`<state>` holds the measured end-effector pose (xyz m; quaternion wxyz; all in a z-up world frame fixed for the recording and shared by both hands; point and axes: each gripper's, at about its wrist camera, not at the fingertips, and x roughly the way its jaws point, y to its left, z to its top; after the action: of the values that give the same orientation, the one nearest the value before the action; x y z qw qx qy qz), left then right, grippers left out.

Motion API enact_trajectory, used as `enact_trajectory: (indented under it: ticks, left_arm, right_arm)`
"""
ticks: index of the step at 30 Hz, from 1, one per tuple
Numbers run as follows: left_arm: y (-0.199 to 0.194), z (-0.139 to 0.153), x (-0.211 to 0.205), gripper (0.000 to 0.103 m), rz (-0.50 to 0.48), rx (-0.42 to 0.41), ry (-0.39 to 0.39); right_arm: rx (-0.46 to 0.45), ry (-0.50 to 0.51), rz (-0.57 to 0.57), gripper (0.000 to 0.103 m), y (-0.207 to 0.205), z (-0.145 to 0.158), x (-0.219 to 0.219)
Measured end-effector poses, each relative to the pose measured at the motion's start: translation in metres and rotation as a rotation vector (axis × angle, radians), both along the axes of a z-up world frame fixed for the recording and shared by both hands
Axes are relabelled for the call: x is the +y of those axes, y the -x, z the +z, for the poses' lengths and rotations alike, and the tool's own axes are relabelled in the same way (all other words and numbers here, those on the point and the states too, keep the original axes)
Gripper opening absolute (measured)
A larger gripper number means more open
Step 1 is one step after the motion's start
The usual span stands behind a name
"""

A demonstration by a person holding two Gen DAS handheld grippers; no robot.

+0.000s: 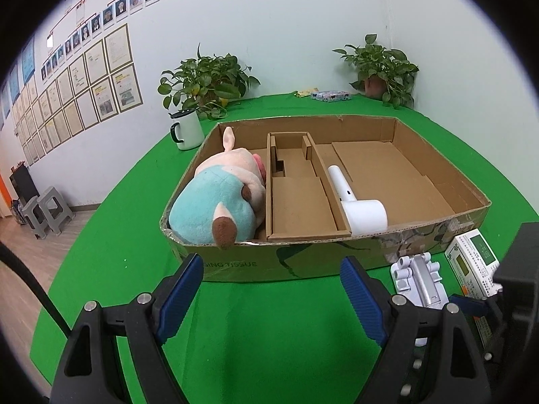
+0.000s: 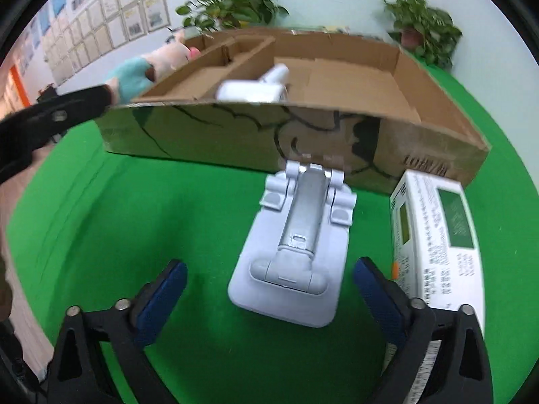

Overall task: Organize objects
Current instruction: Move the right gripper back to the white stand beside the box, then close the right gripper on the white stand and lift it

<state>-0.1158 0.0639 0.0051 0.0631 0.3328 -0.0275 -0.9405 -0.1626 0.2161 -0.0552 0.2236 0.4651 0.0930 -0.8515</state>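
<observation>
- Since the folded white stand [image 2: 293,245] lies flat on the green surface [image 2: 134,222] straight ahead of the right tool [image 2: 269,298], low in the centre of the right wrist frame, we judge that tool to be the one placed to take it.
- We see the right tool standing wide, nothing between its blue pads [image 2: 161,298]; the stand's near end sits in line with the gap, but the pads do not touch it.
- The stand's long axis runs from the bottom centre of that frame up toward the cardboard box [image 2: 303,134], roughly along the tool's pointing line, so we reckon the pads would close across its short width.
- Just right of the stand lies a white and green carton [image 2: 438,235]; the right pad is near it, and we think a careless closing could catch its edge.
- In the left wrist frame, our left tool [image 1: 273,286] is also wide and empty, over bare green at lower centre, in front of the box's near wall [image 1: 303,256]. The stand [image 1: 419,279] shows at lower right there, off to one side, so the left tool is the worse placed.
- Inside the box we see a plush toy [image 1: 219,202] in the left compartment and a white hair dryer [image 1: 357,202] beside the middle divider; the wide right compartment is bare cardboard, a likely place for the stand.
</observation>
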Motion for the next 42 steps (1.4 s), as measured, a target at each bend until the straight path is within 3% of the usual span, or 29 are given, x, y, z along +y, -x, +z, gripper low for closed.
enact_trajectory:
  ticks: [1,2,6,9,11,12,14,17,19,21,24,27,29,31,39,42]
  left_arm:
    - [-0.001,-0.001,-0.001,0.083,0.0,-0.002,-0.001]
    - [-0.001,-0.002,-0.003,0.083,-0.002,-0.006,-0.003]
    - [-0.006,-0.009,-0.005,0.083,-0.064,-0.065,-0.051]
    - [-0.016,-0.019,-0.002,0.083,-0.166,-0.123,-0.106]
    - [-0.02,-0.032,0.001,0.083,-0.267,-0.204,-0.209]
    - [-0.021,-0.037,0.002,0.083,-0.296,-0.228,-0.255]
    - [-0.017,-0.05,0.005,0.083,-0.362,-0.302,-0.392]
    - [-0.008,-0.069,0.008,0.083,-0.405,-0.396,-0.557]
    - [-0.004,-0.079,0.01,0.081,-0.399,-0.437,-0.614]
    - [-0.003,-0.08,0.009,0.082,-0.405,-0.426,-0.654]
    - [-0.002,-0.085,0.012,0.077,-0.441,-0.457,-0.728]
    - [-0.005,-0.084,0.011,0.075,-0.437,-0.435,-0.736]
    - [-0.004,-0.085,0.009,0.062,-0.434,-0.444,-0.747]
    - [-0.005,-0.087,0.009,0.058,-0.425,-0.446,-0.75]
    - [-0.004,-0.091,0.001,0.036,-0.376,-0.465,-0.743]
    - [-0.003,-0.096,-0.001,0.037,-0.366,-0.486,-0.802]
  right_arm:
    - [-0.019,-0.011,-0.02,0.075,0.002,-0.004,0.002]
    - [-0.001,-0.051,-0.042,0.071,0.002,-0.006,0.002]
    - [-0.012,-0.044,-0.012,0.069,-0.007,-0.006,0.0]
    - [-0.054,0.017,0.081,0.07,-0.038,-0.002,-0.001]
    - [-0.077,0.081,0.133,0.087,-0.056,0.001,0.002]
    - [-0.069,0.099,0.14,0.103,-0.063,0.003,0.004]
    - [-0.018,0.13,0.148,0.102,-0.075,0.008,0.007]
    - [-0.017,0.135,0.153,0.102,-0.076,0.006,0.006]
    - [0.005,0.114,0.137,0.102,-0.075,0.006,0.005]
    - [0.03,0.084,0.129,0.102,-0.07,0.003,0.0]
    - [0.045,0.052,0.124,0.095,-0.068,-0.003,-0.005]
    - [0.037,0.042,0.132,0.082,-0.07,-0.009,-0.011]
    - [0.054,0.017,0.119,0.077,-0.072,-0.012,-0.016]
    - [0.071,-0.007,0.107,0.07,-0.075,-0.012,-0.019]
    - [0.045,0.016,0.058,0.068,-0.072,-0.01,-0.02]
    - [0.005,0.081,0.039,0.068,-0.068,-0.008,-0.014]
